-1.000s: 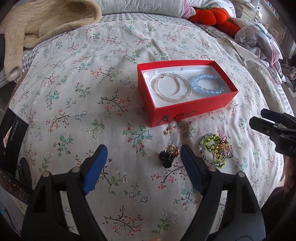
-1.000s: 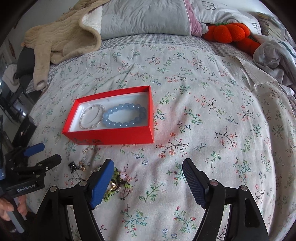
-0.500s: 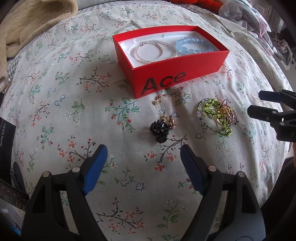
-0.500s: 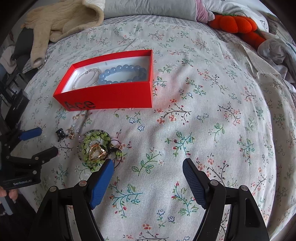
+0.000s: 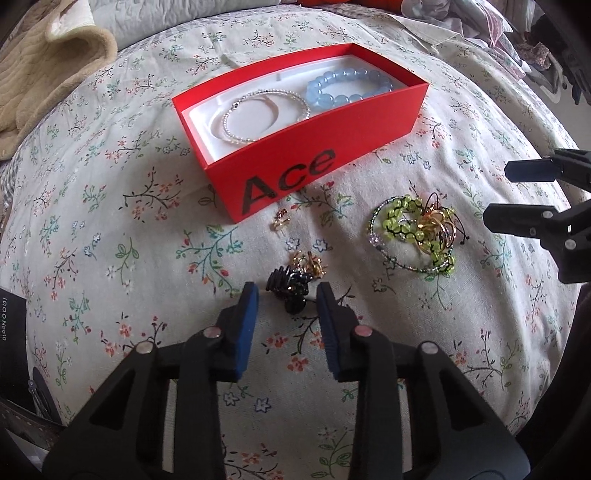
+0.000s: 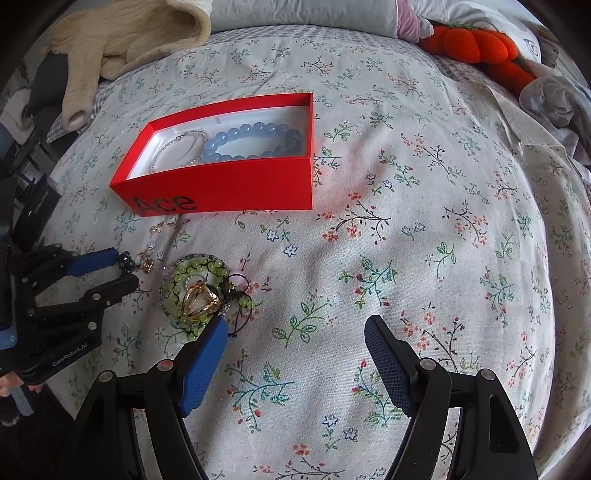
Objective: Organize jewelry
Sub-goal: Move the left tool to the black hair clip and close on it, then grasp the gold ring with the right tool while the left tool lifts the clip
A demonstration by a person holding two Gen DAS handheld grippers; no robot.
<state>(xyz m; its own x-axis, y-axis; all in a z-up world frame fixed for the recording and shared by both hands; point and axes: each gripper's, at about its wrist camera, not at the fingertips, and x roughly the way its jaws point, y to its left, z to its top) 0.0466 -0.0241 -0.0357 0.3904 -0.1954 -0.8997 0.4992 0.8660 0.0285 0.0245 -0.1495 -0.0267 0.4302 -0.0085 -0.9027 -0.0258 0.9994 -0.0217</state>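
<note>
A red box [image 5: 325, 162] [image 6: 229, 188] marked "Ace" sits on the floral bedspread and holds a silver bead bracelet [image 5: 258, 114] [image 6: 177, 147] and a blue bead bracelet [image 5: 351, 88] [image 6: 255, 142]. In front of it lie a small earring [image 5: 280, 220], a gold piece [image 5: 308, 262] [image 6: 147, 263], a black clip [image 5: 290, 290] [image 6: 126, 261] and a tangle of green bead bracelets with gold rings [image 5: 417, 232] [image 6: 199, 291]. My left gripper [image 5: 288, 295] [image 6: 112, 269] is half closed, its jaws on either side of the black clip. My right gripper [image 6: 295, 332] [image 5: 498, 192] is open and empty, just right of the green tangle.
A beige fleece garment [image 6: 122, 40] lies at the back left, a grey pillow [image 6: 306, 14] and orange plush toy [image 6: 476, 44] at the back, crumpled clothes [image 6: 554, 99] at the right. A black box [image 5: 11, 328] sits at the bed's left edge.
My left gripper has moved forward and down to the black clip, and its jaws have narrowed around it. My right gripper has moved nearer the green tangle and stays open.
</note>
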